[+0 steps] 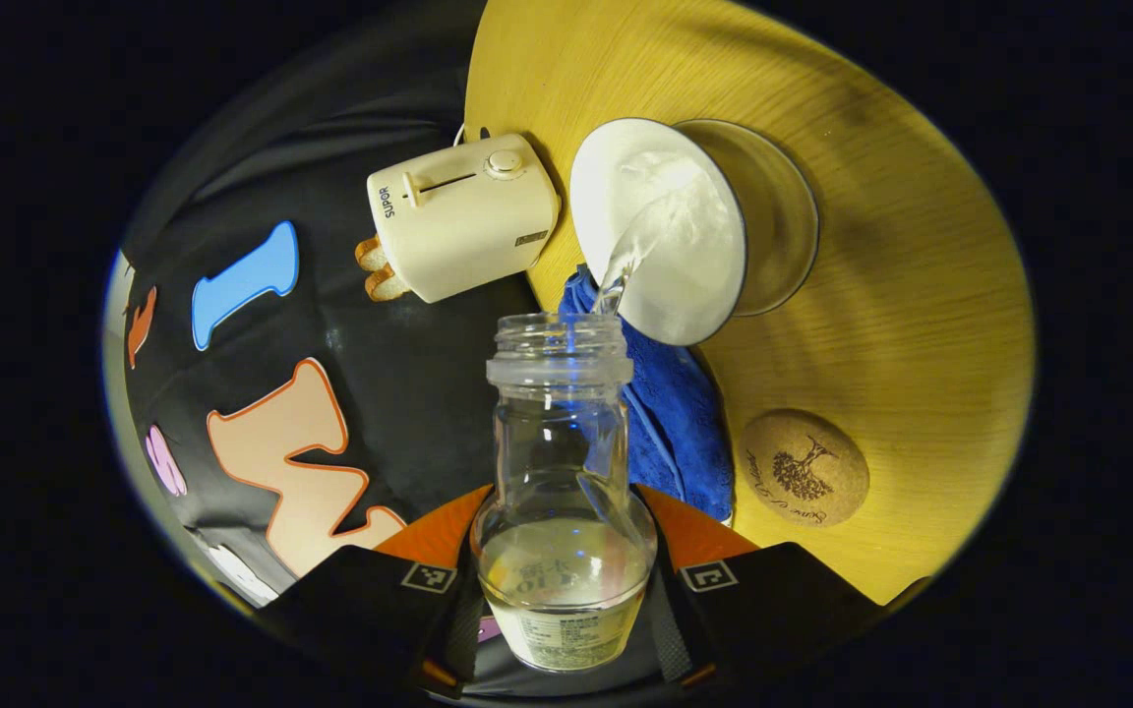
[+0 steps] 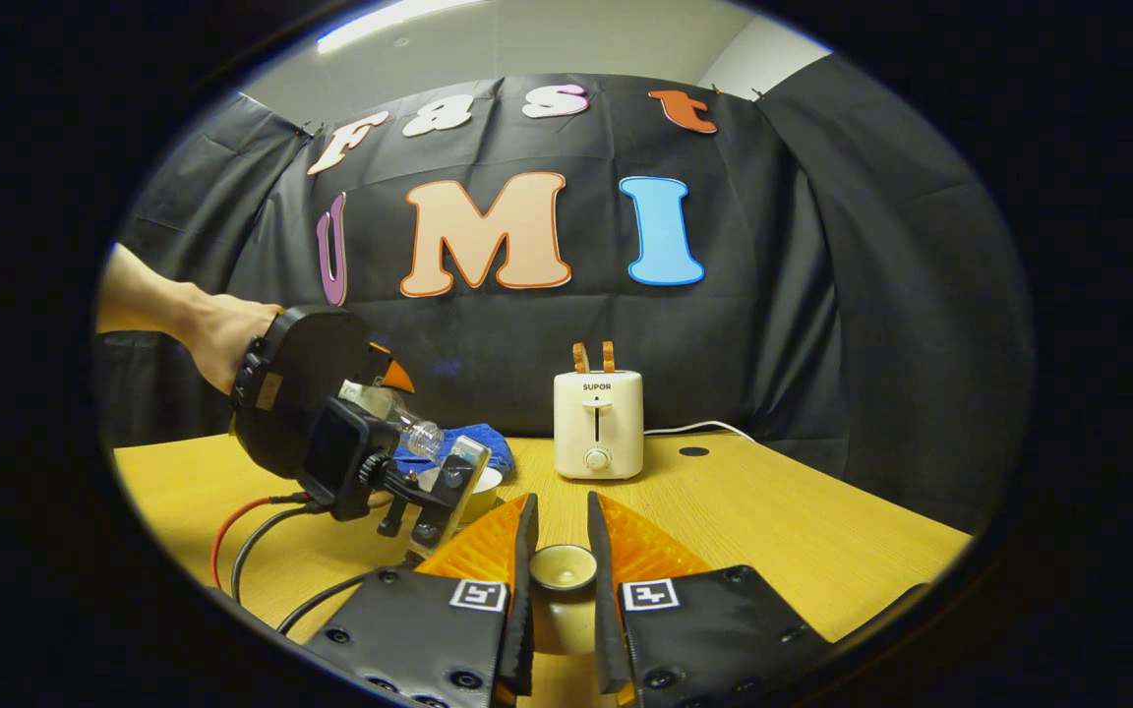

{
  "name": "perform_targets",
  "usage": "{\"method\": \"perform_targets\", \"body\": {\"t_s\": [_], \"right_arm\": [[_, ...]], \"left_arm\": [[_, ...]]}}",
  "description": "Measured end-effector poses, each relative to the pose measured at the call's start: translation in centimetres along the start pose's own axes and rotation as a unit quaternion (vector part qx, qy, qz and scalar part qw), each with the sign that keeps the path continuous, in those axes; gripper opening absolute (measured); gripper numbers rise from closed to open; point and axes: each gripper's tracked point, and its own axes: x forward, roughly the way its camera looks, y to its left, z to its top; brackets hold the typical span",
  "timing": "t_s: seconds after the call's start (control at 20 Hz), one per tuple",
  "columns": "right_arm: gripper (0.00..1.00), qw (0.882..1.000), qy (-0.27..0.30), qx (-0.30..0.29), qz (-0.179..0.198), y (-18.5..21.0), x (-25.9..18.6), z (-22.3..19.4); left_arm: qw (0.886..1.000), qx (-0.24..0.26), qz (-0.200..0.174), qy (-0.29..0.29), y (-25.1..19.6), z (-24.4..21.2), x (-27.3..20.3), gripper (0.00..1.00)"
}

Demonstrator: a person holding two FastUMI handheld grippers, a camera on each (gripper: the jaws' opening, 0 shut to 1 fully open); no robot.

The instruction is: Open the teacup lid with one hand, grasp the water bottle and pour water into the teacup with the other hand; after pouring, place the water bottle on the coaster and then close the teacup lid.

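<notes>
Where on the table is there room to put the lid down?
Bare wood lies on the far side of the teacup and beyond the coaster. In the right gripper view, the table is bare right of the toaster. It is crowded where the blue cloth, toaster and teacup meet, under the pouring bottle.

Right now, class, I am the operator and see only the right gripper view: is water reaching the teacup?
Observer: Yes, a stream runs from the clear plastic bottle into the white ceramic teacup.
Operator: Is the coaster free?
Observer: Yes, the round cork coaster lies bare on the yellow wooden table.
Operator: Any water left?
Observer: Some pools in the bottle's base, between the left tongs.
</notes>
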Motion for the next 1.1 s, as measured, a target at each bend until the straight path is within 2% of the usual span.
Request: {"method": "perform_targets", "body": {"t_s": [0.45, 1.1], "right_arm": [[0.30, 1.000, 0.000, 0.000, -0.001, -0.09, -0.02, -0.02], [0.29, 1.000, 0.000, 0.000, 0.001, -0.13, -0.11, -0.03]], "left_arm": [[0.999, 0.050, -0.011, 0.013, 0.45, -0.08, -0.23, 0.67], [0.998, 0.067, -0.009, 0.007, 0.45, 0.63, -0.02, 0.67]]}}
